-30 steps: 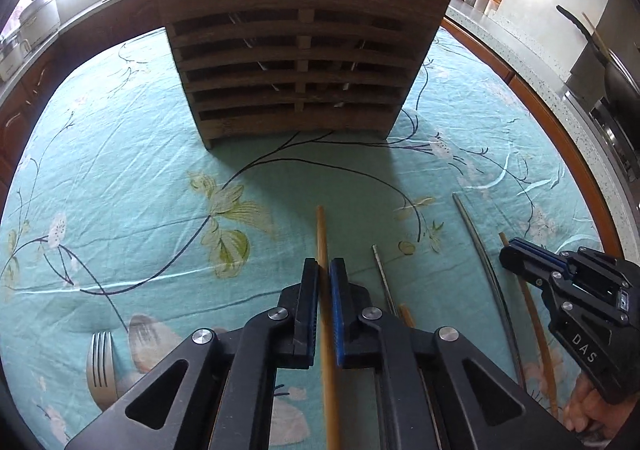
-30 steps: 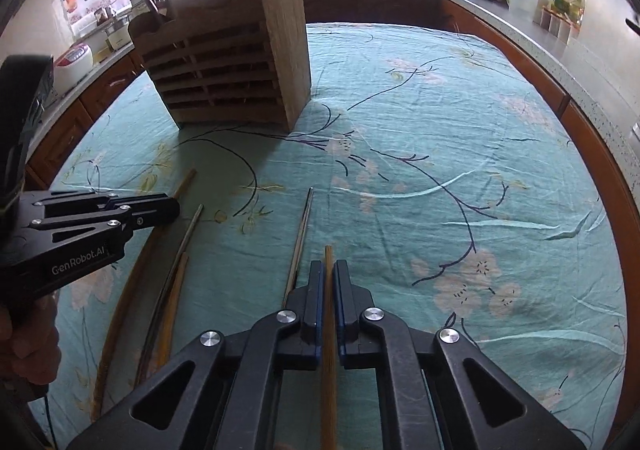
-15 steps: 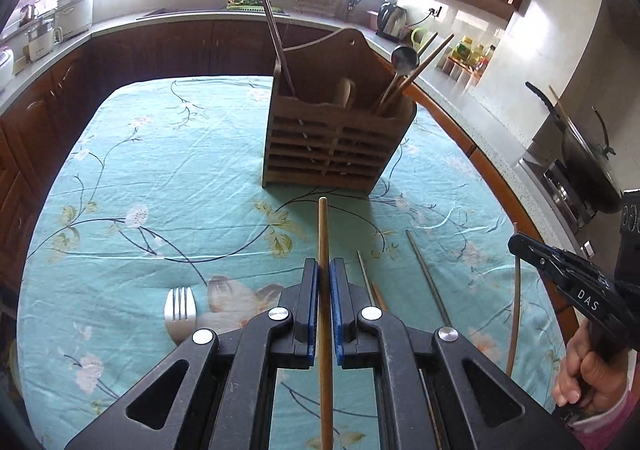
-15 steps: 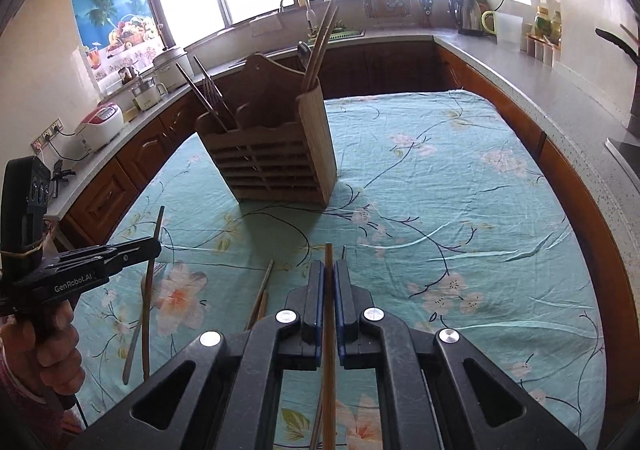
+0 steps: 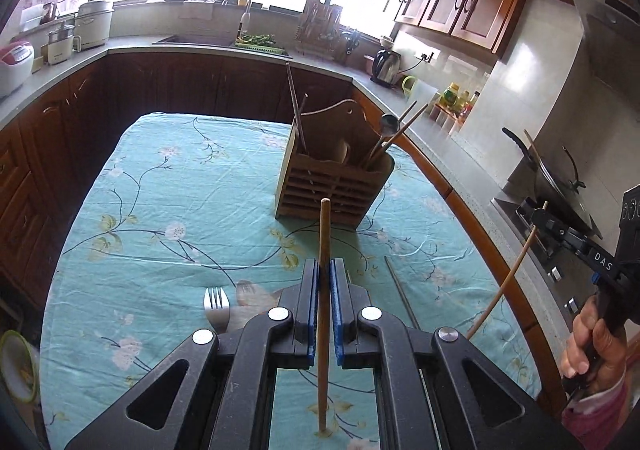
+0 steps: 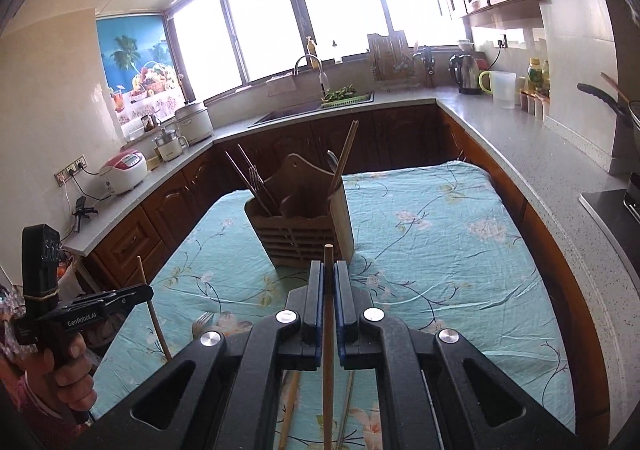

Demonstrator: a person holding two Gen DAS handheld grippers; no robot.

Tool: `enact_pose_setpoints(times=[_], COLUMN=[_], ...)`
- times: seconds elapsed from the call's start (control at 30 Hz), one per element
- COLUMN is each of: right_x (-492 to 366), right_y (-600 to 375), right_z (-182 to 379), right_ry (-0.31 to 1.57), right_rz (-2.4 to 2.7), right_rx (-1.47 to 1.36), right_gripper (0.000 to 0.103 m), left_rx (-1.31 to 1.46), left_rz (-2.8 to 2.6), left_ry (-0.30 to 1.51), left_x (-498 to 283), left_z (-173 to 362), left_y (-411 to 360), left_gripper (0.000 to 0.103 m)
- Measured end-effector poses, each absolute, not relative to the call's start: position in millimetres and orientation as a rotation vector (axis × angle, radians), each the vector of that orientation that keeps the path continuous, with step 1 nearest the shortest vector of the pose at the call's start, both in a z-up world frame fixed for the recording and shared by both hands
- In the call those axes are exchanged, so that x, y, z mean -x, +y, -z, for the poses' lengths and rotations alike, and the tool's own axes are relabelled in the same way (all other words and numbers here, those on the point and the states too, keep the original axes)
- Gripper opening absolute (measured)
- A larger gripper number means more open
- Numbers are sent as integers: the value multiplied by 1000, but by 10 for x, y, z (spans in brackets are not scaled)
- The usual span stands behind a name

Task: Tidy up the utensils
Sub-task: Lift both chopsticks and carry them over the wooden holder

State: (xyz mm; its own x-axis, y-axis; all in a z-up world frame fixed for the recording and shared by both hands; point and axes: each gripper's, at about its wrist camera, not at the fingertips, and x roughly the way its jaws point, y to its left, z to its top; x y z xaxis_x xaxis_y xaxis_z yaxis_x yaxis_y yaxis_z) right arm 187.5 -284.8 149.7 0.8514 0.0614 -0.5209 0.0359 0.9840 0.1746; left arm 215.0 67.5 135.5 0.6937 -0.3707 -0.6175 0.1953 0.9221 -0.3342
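Left gripper jaws clamped on wooden chopstick, raised above bench. Right gripper jaws clamped on second wooden chopstick, also aloft. Fork and metal chopstick lie on floral cloth near bench's near edge. Wooden utensil holder stands mid-bench toward far edge, holding chopsticks and spoon.

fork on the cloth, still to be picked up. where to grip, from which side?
Probably the neck just below the tines, coming straight down from above. The fork lies flat on the tablecloth, tines toward the wooden utensil holder; its handle is hidden behind the left gripper, which is shut on a wooden chopstick, so close across the narrow neck.
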Motion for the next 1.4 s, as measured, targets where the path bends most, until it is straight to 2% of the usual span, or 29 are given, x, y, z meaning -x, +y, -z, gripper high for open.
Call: enact_pose_setpoints(times=[0.43,1.0,1.2,1.4], right_x=[-2116,-2980,-3326,-3579], right_y=[-2784,-2966,-3044,-3188], right_z=[-1808,-2349,-2428,-2066], right_ry=[459,295,241,260], right_rz=[-47,-25,4,41], right_rx=[-181,-259,-281,-334], right_gripper=[5,5,5,5], left_rx=[267,325,369,436], left_rz=[287,276,257,222], left_ry=[625,425,425,481], left_x=[-2161,-2934,-3421,-3852], left_z=[-1670,-2244,-1999,-1547], left_y=[827,837,830,804], left_gripper=[4,5,5,5])
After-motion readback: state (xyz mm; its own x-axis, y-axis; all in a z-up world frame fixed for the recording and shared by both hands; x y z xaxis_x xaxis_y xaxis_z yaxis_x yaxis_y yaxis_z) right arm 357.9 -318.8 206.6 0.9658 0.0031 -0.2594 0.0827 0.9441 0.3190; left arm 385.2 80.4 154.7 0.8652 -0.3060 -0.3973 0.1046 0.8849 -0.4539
